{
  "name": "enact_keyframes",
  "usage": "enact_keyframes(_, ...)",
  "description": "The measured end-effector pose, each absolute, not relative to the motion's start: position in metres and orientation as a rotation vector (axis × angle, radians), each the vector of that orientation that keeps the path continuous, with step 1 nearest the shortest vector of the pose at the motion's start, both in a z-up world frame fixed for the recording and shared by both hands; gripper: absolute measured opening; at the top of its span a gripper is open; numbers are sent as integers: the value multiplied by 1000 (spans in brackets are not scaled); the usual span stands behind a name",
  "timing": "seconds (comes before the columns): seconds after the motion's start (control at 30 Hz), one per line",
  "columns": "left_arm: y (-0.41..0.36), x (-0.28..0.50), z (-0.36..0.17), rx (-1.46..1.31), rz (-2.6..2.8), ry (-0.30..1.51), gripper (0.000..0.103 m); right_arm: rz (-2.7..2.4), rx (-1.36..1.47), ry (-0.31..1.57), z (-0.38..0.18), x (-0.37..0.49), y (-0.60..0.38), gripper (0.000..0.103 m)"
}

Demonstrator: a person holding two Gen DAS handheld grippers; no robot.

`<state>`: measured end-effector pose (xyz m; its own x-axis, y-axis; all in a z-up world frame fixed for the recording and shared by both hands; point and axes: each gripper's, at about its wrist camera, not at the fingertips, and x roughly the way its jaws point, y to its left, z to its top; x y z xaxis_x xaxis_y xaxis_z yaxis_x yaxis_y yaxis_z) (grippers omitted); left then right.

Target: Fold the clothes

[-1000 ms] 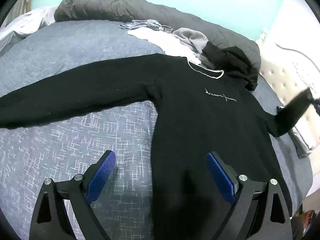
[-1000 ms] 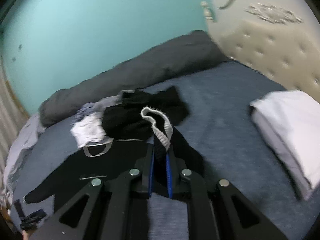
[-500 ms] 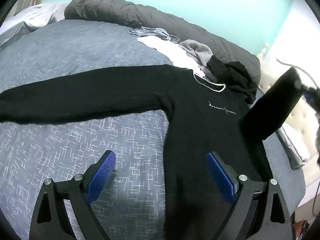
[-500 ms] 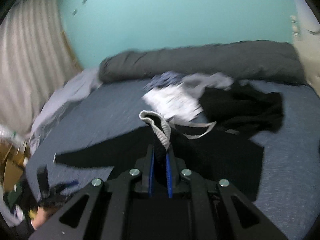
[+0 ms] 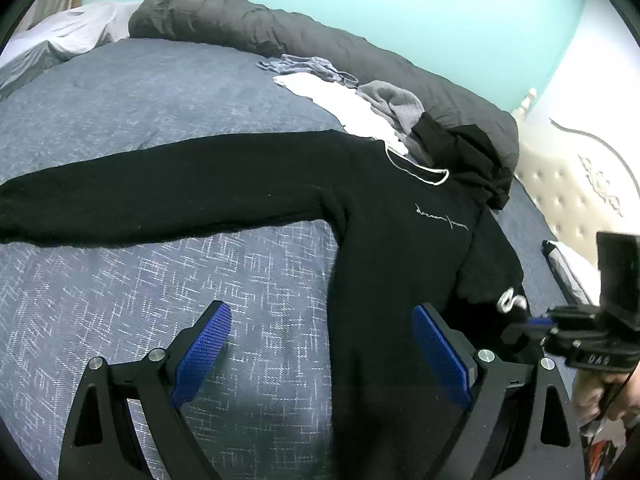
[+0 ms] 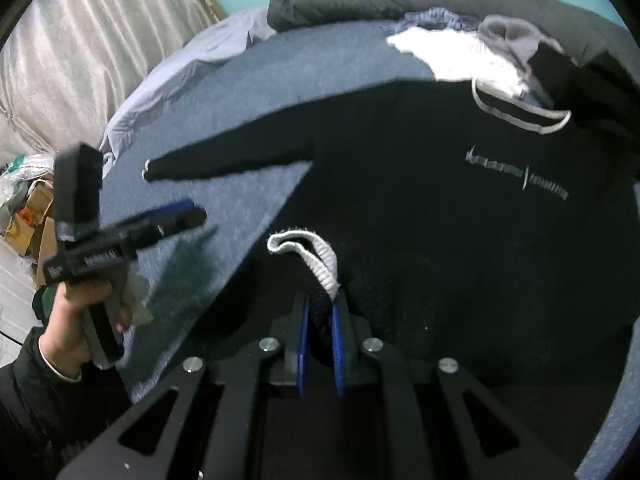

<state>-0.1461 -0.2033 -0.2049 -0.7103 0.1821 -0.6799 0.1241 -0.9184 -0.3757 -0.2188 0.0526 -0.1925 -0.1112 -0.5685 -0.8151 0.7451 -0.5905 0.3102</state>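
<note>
A black sweater with a white-edged collar lies flat on the blue-grey bed, its left sleeve stretched out to the left. My right gripper is shut on the other sleeve's white-ribbed cuff and holds it low over the sweater's body, the sleeve folded across the chest. From the left wrist view the right gripper and that cuff show at the sweater's right edge. My left gripper hovers open over the sweater's lower hem and the bedspread, holding nothing.
Behind the collar lie a white garment, a grey one and a black one. A rolled dark duvet runs along the far side. A padded headboard stands at the right. Curtains and cardboard boxes are at the left.
My right gripper has swung across and down with the cuff, bringing the sleeve from the sweater's right side over its body. The left gripper has shifted slightly and stays open.
</note>
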Motion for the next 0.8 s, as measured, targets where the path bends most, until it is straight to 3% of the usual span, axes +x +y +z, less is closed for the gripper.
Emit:
enact_keyframes(0.7, -204, -149, -209, -1193, 2805, -620, 94, -1811, 1271, 139, -219, -221, 17, 10)
enact_keyframes(0.8, -203, -150, -210, -1194, 2796, -622, 94, -1798, 1310, 128, -230, -222, 16, 15)
